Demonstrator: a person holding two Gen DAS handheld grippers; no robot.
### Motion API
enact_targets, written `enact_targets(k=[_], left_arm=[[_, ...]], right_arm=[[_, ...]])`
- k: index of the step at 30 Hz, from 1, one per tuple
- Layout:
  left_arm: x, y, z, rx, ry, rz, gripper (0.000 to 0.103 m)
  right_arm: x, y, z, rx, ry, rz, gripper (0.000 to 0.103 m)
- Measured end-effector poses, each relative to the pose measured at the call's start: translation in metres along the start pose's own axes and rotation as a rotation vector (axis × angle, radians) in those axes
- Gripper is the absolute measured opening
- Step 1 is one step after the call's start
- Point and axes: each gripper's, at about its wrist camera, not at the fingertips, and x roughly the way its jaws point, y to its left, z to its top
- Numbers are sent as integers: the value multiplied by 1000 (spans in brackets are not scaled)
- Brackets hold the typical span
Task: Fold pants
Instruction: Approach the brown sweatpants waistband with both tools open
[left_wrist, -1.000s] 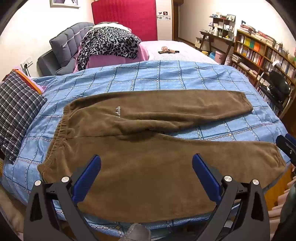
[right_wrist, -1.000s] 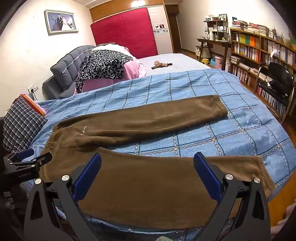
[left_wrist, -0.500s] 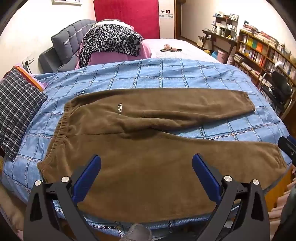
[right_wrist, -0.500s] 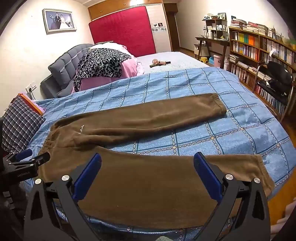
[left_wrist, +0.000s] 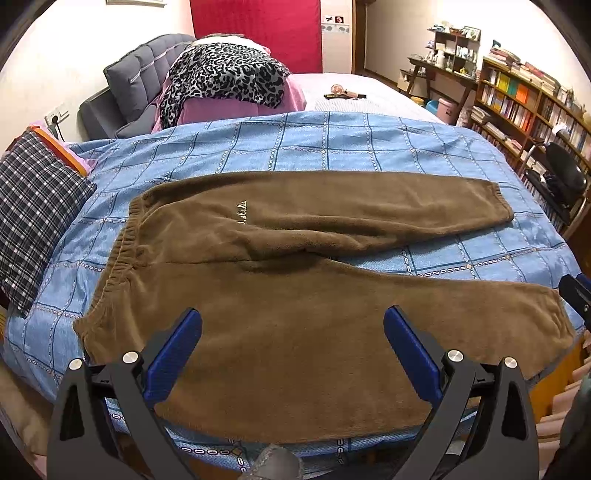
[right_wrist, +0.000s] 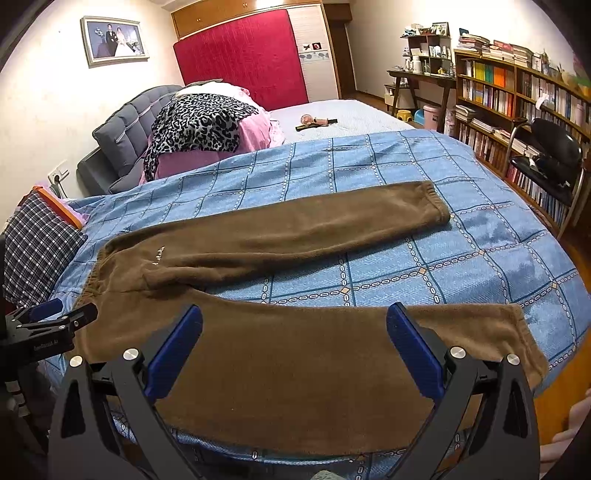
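The brown pants (left_wrist: 295, 295) carry a small line of pale embroidered script near the waistband, ahead of the left gripper (left_wrist: 293, 347) and a little to its left; the letters are too small to read with certainty. The body of the left gripper, seen from the right wrist view, has a small white printed label, also not legible.

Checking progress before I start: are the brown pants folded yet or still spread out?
Spread out. The brown pants lie flat on the blue bedspread, both legs apart in a V, neither laid over the other.
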Motion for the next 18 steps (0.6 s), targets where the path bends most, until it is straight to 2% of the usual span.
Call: enact_targets(k=[18], left_arm=[[17,8,4,-17,34,32,98]], right_arm=[[10,-10,1,40,19,-22,100]])
